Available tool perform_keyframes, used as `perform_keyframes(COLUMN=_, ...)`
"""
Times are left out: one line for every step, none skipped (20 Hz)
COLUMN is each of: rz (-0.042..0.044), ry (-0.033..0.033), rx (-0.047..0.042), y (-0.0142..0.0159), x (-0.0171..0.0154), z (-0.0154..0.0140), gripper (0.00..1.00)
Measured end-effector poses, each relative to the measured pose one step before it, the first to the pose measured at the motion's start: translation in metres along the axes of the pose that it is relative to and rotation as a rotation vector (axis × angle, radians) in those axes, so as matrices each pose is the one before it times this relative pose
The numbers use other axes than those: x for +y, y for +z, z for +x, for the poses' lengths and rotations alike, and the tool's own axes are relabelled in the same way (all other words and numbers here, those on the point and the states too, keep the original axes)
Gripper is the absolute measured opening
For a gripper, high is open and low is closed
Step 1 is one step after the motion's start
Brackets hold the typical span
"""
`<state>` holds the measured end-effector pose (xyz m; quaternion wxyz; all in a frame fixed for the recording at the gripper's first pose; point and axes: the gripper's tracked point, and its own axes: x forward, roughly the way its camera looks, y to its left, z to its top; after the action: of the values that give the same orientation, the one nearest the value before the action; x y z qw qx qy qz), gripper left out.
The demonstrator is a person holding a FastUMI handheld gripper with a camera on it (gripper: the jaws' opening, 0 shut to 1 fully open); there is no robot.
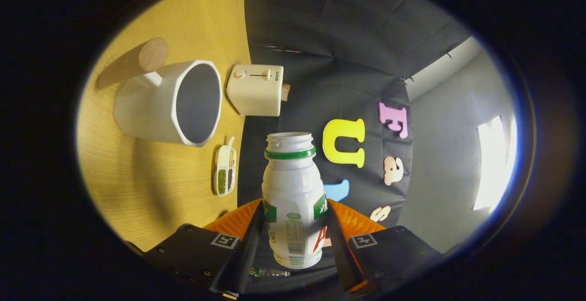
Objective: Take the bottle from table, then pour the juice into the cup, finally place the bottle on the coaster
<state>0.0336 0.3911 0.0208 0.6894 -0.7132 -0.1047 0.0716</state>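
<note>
My gripper (295, 228) is shut on a small white bottle (293, 191) with a green neck ring and an uncapped mouth, both fingers pressing its label on either side. The view is rolled sideways, so the wooden table (137, 186) runs up one side and the bottle lies roughly level with its mouth pointing ahead. Beyond and to the side of the fingers a white angular cup (171, 104) with a handle stands on the table, its open mouth facing the bottle. A round wooden coaster (153, 55) lies on the table past the cup.
A cream toaster (255, 89) stands at the table's edge by the black cloth wall. A small white divided dish (225, 169) with green and dark grains lies on the table between the cup and the fingers. A grey wall with a bright window is opposite.
</note>
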Motion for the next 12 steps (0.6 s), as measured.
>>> perform_keyframes(rz=-0.00294, ry=0.00060, rx=-0.00047, y=0.00054, x=0.00069, z=0.00024, gripper=0.74)
perform_keyframes(rz=0.00063, ry=0.00174, rx=0.00048, y=0.00025, x=0.00045, z=-0.00048, gripper=0.74)
perform_keyframes(rz=0.00055, ry=0.00059, rx=-0.00134, y=0.00020, x=-0.00044, z=0.00067, gripper=0.74)
perform_keyframes(rz=-0.00011, ry=-0.00190, rx=0.00031, y=-0.00054, x=-0.00089, z=-0.00029, gripper=0.74)
perform_keyframes(rz=-0.00117, ry=-0.00068, rx=-0.00078, y=0.00033, x=-0.00044, z=0.00002, gripper=0.74)
perform_keyframes(rz=-0.00168, ry=-0.00166, rx=-0.00055, y=-0.00012, x=-0.00127, z=0.00049, gripper=0.74)
perform_keyframes(rz=-0.00269, ry=-0.00208, rx=0.00031, y=-0.00032, x=-0.00091, z=-0.00001, gripper=0.74)
perform_keyframes(rz=-0.00325, ry=-0.00379, rx=-0.00042, y=-0.00002, x=-0.00148, z=-0.00022, gripper=0.74)
perform_keyframes(rz=-0.00487, ry=-0.00436, rx=-0.00110, y=-0.00001, x=-0.00189, z=-0.00031, gripper=0.74)
perform_keyframes(rz=-0.00489, ry=-0.00495, rx=0.00039, y=-0.00066, x=-0.00161, z=-0.00026, gripper=0.74)
perform_keyframes(rz=-0.00415, ry=-0.00428, rx=-0.00107, y=-0.00016, x=-0.00196, z=0.00082, gripper=0.74)
perform_keyframes(rz=-0.00232, ry=-0.00339, rx=-0.00053, y=-0.00041, x=-0.00154, z=-0.00091, gripper=0.74)
